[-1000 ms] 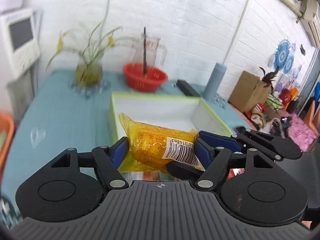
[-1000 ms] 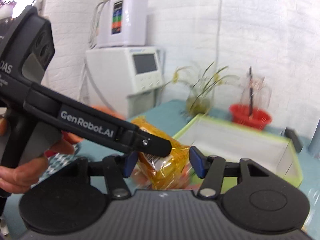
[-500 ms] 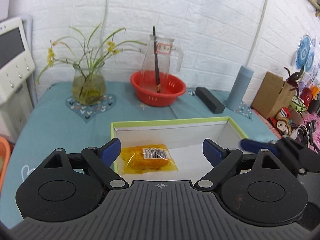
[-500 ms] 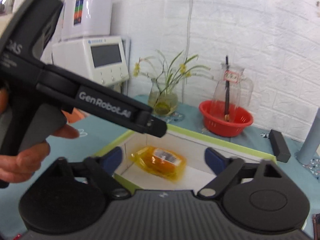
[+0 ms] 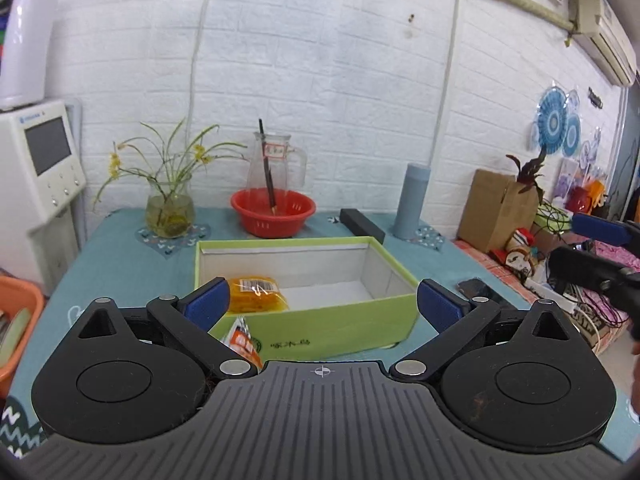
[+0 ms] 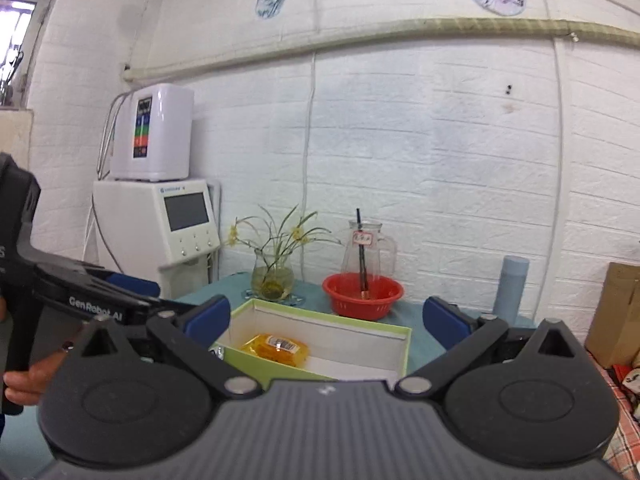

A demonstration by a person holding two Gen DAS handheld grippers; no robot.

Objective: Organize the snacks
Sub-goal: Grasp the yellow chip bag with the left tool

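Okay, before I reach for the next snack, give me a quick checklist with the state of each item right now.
1. Yellow snack packet lying inside the green box, near its left end: ok.
2. Left gripper holding nothing, jaws opening wide: ok.
3. Right gripper holding nothing, jaws wide apart: ok.
4. Room left in the box: ok, most of its white floor is bare.
5. Next snack located: an orange and white packet shows just in front of the box, partly hidden behind the left gripper; what it is, cannot tell.
6. Red basket and flower vase standing apart behind the box: ok.
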